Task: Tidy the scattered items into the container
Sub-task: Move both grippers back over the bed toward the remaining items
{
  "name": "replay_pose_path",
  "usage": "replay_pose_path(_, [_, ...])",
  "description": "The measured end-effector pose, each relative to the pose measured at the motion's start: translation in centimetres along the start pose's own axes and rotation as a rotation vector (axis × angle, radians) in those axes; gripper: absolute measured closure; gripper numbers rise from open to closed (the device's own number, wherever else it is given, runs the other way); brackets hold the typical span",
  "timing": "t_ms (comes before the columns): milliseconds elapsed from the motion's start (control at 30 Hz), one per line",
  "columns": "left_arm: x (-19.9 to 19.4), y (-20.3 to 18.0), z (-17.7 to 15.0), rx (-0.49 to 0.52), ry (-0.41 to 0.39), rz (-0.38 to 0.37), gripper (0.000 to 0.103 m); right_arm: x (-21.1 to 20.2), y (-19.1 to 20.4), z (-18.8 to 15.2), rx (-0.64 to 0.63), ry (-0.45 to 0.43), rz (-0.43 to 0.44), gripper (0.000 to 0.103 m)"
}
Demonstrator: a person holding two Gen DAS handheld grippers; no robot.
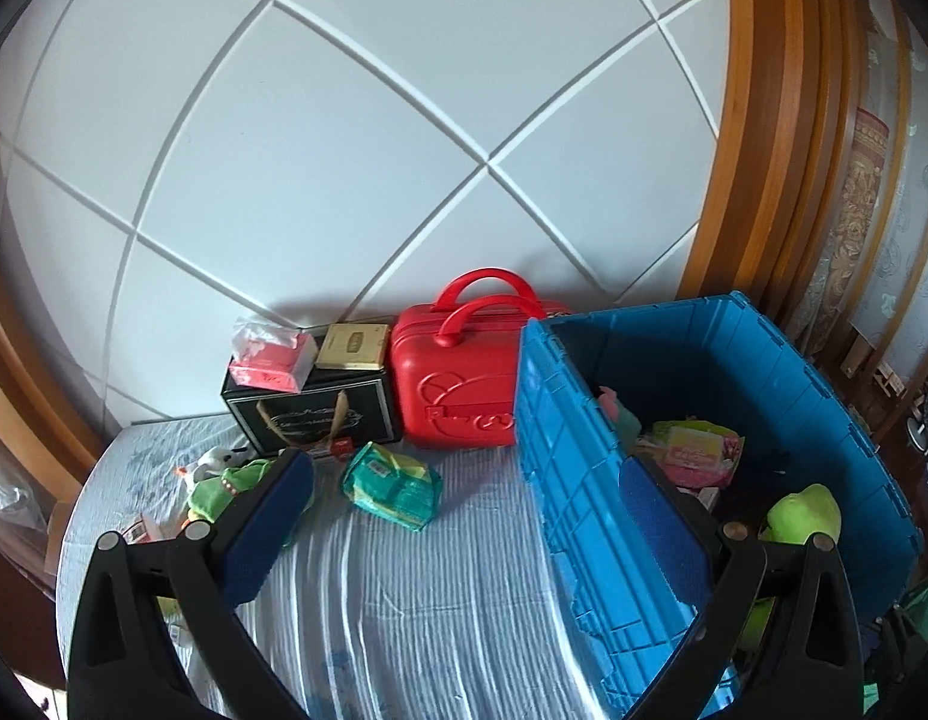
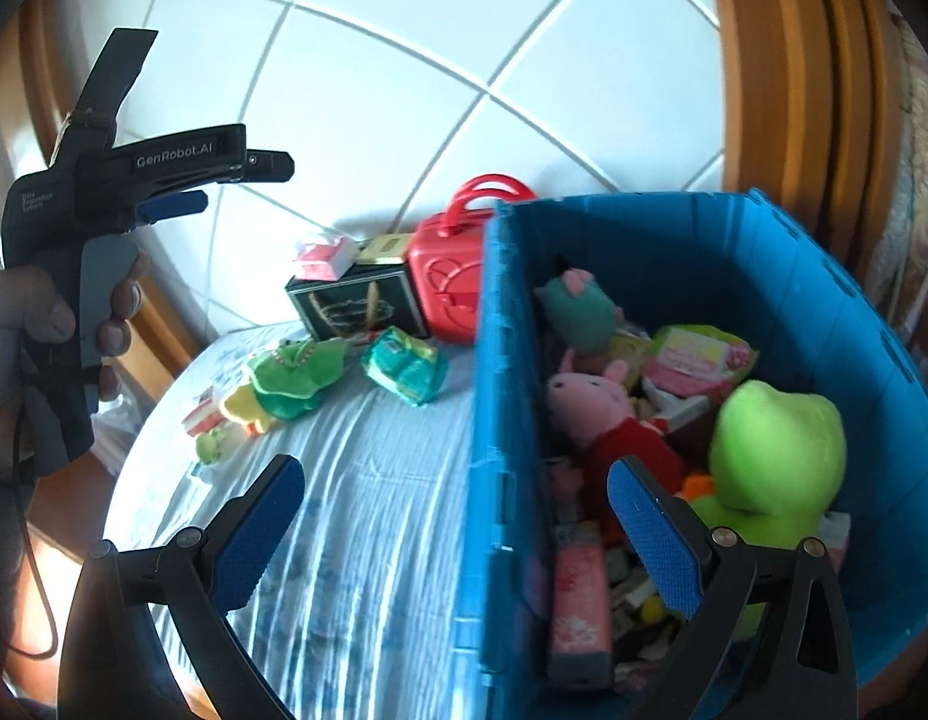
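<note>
Right wrist view: blue crate cut off at 4 o'clock, contents under green plush hidden. Left wrist view: green toy partly behind left finger pad, approx 8 o'clock.

The blue crate stands open on the striped bed, its near wall upright, and it's packed. Inside, a lime-green plush sits high toward the crate's right wall. Left of it lies a pink pig plush in red, with a teal plush above it against the crate's left wall. A pink-and-green packet rests near the crate's back wall. Outside, left of the crate, a teal-green packet lies crumpled on the sheet. Farther left of the crate sprawls a green plush, a small red-and-white pack just beside it.
</note>
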State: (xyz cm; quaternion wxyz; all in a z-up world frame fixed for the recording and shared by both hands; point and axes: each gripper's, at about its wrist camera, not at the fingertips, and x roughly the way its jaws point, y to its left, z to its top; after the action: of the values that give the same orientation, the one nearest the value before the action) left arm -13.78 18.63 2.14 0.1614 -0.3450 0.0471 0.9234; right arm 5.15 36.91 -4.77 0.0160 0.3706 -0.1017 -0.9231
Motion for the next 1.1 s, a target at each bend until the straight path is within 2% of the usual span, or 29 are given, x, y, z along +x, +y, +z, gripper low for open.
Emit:
replay_pose_path(400, [-3.8,11.9,-5.0,-0.126,0.011,0.104,0.0,2.1,10.4,0.1,-0.147,0.032,0.093,0.0])
replay_pose_path(833, [-5.7,21.5,-9.1,-0.179,0.041,0.154,0.0,4.1,19.0,-1.7,-0.201,0.069,0.11,0.0])
replay_pose_path(1100, [-4.9,28.7,-13.0,-0.192,0.117,0.215,0.0,6.7,23.8,-3.3,-0.221,0.087,0.125,0.0])
